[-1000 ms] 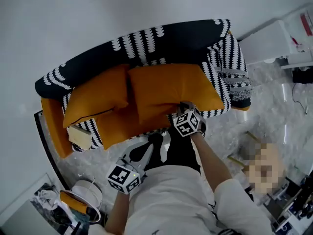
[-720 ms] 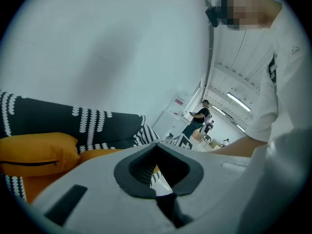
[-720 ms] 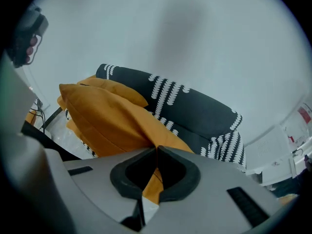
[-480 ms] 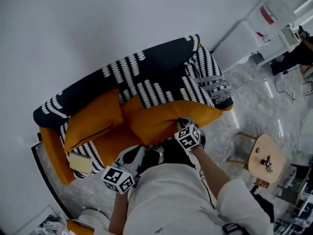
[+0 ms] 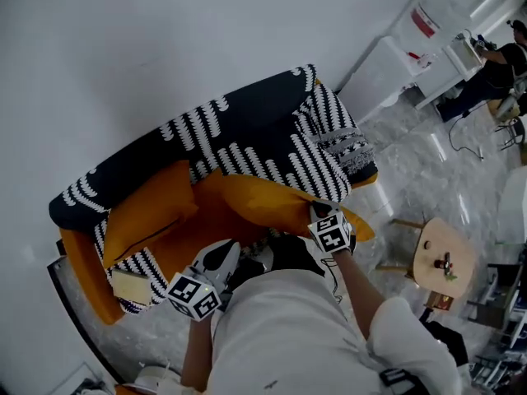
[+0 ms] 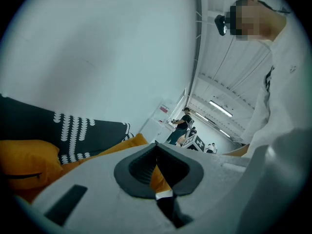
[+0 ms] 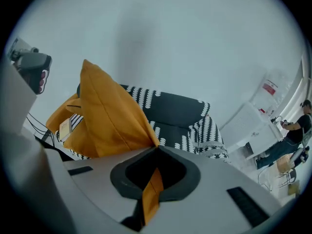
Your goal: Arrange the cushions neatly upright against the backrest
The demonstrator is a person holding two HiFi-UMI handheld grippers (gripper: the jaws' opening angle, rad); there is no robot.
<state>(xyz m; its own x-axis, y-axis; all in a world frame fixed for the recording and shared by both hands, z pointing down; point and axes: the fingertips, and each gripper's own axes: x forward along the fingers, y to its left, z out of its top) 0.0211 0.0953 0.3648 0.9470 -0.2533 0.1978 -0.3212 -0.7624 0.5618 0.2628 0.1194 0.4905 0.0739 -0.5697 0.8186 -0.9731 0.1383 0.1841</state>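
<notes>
The sofa (image 5: 206, 134) has a black-and-white patterned backrest and orange sides. One orange cushion (image 5: 148, 212) lies at its left end against the backrest. A second orange cushion (image 5: 272, 202) hangs lifted off the seat in front of the patterned back. My right gripper (image 5: 319, 215) is shut on its right corner and my left gripper (image 5: 239, 257) on its near edge. In the right gripper view the cushion (image 7: 107, 116) rises from the shut gripper (image 7: 157, 149) as a peaked fold. The left gripper (image 6: 156, 147) pinches orange fabric (image 6: 158, 175) in its own view.
A white wall stands behind the sofa. White cabinets (image 5: 395, 64) stand to its right, with a small round wooden stool (image 5: 445, 262) on the marbled floor. A pale yellow block (image 5: 130, 285) sits on the sofa's left arm. People stand far off at the upper right (image 5: 494, 64).
The right cushion has come up off the seat, its right end raised most. Both grippers rose with it, the right one more, and the patterned backrest behind it now shows.
</notes>
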